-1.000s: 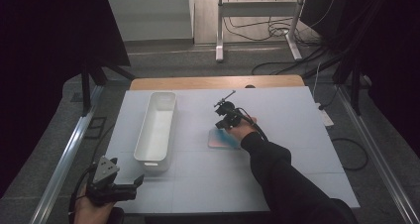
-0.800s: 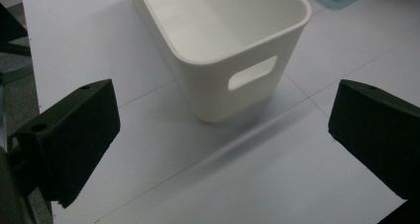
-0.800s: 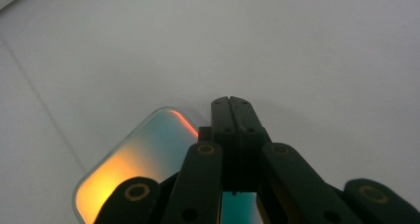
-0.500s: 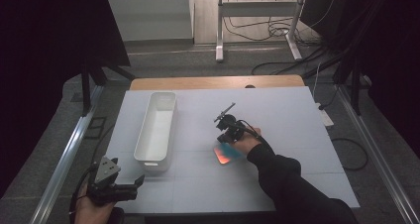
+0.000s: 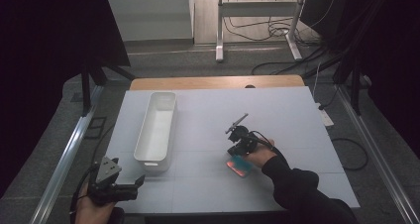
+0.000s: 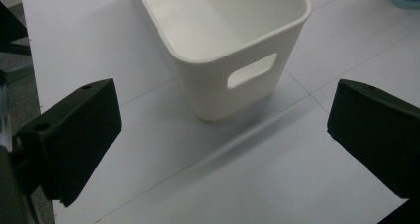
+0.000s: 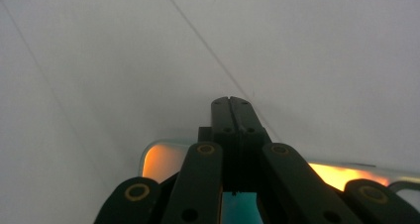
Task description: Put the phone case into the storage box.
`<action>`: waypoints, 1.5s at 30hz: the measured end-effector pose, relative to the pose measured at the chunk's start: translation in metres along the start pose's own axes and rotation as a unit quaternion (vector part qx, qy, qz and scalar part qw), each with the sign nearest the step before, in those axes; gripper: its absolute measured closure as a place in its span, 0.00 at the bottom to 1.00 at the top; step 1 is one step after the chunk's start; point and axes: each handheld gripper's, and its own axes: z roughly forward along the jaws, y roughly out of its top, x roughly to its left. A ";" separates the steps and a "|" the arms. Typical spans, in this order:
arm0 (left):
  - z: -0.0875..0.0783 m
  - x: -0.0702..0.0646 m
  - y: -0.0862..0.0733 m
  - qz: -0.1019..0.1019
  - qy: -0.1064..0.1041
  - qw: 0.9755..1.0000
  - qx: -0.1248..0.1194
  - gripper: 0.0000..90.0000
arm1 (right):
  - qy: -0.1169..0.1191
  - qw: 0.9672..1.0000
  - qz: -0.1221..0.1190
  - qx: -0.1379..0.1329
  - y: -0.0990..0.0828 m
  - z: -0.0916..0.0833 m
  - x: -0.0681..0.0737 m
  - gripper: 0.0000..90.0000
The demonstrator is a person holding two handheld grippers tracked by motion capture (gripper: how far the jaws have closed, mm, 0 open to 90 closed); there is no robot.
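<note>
Left tongs [image 5: 133, 184] rest at the near left corner of the white surface [image 5: 297, 115], jaws spread wide, nothing between them, aimed at the near end of the white bin [image 5: 157, 127]. Right of the bin, right tongs [image 5: 236, 152] are pressed together on the flat orange-and-teal object [image 5: 239, 165], which lies on the surface near the front edge.

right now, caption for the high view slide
Right gripper shut on an orange-and-blue item beside a white bin.
</note>
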 end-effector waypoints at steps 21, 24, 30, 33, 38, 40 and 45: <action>0.001 0.000 0.001 0.002 0.001 1.000 0.003 0.01 | -0.079 0.989 0.121 -0.021 -0.110 -0.074 -0.058 1.00; 0.001 0.000 0.001 0.001 0.002 1.000 0.004 0.01 | -0.075 0.989 0.130 -0.014 -0.119 -0.071 -0.060 1.00; 0.001 -0.001 0.001 0.003 0.002 1.000 0.004 0.01 | -0.074 0.990 0.120 -0.017 -0.104 -0.059 -0.064 1.00; 0.001 -0.001 0.001 0.003 0.002 1.000 0.004 0.01 | -0.076 0.990 0.114 -0.019 -0.090 -0.052 -0.068 1.00; 0.001 0.000 0.001 0.002 0.002 1.000 0.003 0.01 | -0.084 0.991 0.103 -0.021 -0.066 -0.040 -0.072 1.00; 0.001 0.000 0.000 0.002 0.002 1.000 0.003 0.01 | -0.093 0.990 0.102 -0.021 -0.063 -0.040 -0.073 1.00; 0.000 0.000 0.000 0.000 0.002 1.000 0.003 0.01 | -0.084 0.993 0.062 -0.050 -0.049 -0.048 -0.045 1.00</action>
